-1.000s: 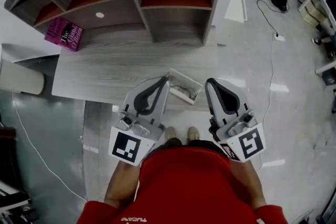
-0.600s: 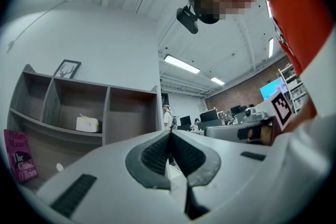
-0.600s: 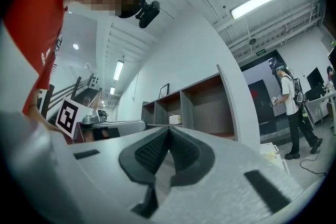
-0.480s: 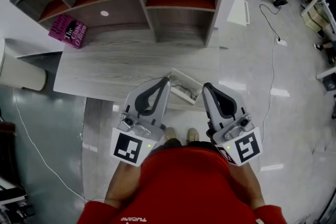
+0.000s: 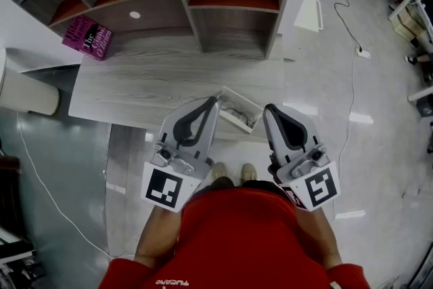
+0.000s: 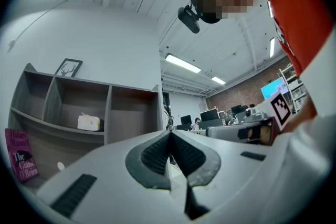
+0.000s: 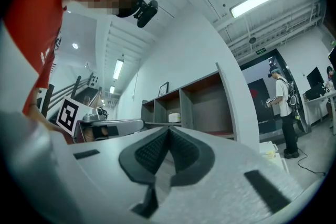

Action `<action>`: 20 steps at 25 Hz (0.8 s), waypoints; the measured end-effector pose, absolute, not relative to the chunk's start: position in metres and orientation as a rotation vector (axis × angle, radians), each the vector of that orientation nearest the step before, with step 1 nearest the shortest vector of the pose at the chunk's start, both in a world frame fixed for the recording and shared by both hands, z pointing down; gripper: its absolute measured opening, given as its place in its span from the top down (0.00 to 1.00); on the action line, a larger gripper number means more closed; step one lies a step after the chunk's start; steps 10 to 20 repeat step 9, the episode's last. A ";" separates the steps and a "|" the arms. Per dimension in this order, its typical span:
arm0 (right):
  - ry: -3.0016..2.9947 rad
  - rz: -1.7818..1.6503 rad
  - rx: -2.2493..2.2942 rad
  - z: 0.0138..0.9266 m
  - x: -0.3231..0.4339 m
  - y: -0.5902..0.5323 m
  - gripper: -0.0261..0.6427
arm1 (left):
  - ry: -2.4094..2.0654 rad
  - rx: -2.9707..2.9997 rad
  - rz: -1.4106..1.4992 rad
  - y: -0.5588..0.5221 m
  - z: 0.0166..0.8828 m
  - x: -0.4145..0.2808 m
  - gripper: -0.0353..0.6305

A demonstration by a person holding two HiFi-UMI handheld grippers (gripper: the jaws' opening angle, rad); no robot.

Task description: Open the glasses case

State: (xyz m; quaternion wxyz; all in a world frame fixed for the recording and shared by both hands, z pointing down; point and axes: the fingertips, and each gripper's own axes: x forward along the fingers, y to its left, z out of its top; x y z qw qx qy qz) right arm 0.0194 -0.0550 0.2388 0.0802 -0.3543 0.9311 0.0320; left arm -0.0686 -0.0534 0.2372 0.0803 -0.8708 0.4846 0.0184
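Left hand-held gripper (image 5: 214,101): closed, empty.
Right hand-held gripper (image 5: 269,108): closed, empty.
Risk: the white case (image 5: 237,111) sits at the edge of the surface (image 5: 135,91); a nudge from shut jaws could knock it off.

The left gripper (image 5: 214,101) and the right gripper (image 5: 268,107) have matt, light grey plastic shells. Their pads (image 6: 156,153) are dark, ribbed and rubbery-looking. Ahead of both tips, the desk (image 5: 149,88) shows a matt grey wood grain. So does the shelf unit (image 5: 233,44) beyond it, whose upper compartments have red floors. Between the two tips is a white case (image 5: 238,112), smooth and plastic-looking. Below the grippers the floor (image 5: 379,145) is glossy and mirrors the ceiling lights. The shirt (image 5: 237,240) behind them is red cloth.
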 end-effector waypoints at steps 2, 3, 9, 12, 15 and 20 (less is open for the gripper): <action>2.787 0.095 -1.059 0.239 0.019 -0.055 0.96 | 1.444 -2.608 0.054 -0.054 0.237 -0.068 0.94; 2.788 0.095 -1.058 0.239 0.019 -0.055 0.96 | 1.442 -2.609 0.054 -0.054 0.237 -0.068 0.94; 2.796 0.094 -1.057 0.241 0.019 -0.055 0.96 | 1.432 -2.617 0.045 -0.056 0.239 -0.067 0.94; 2.796 0.094 -1.057 0.241 0.019 -0.055 0.96 | 1.432 -2.617 0.045 -0.056 0.239 -0.067 0.94; 2.796 0.094 -1.057 0.241 0.019 -0.055 0.96 | 1.432 -2.617 0.045 -0.056 0.239 -0.067 0.94; 2.796 0.094 -1.057 0.241 0.019 -0.055 0.96 | 1.432 -2.617 0.045 -0.056 0.239 -0.067 0.94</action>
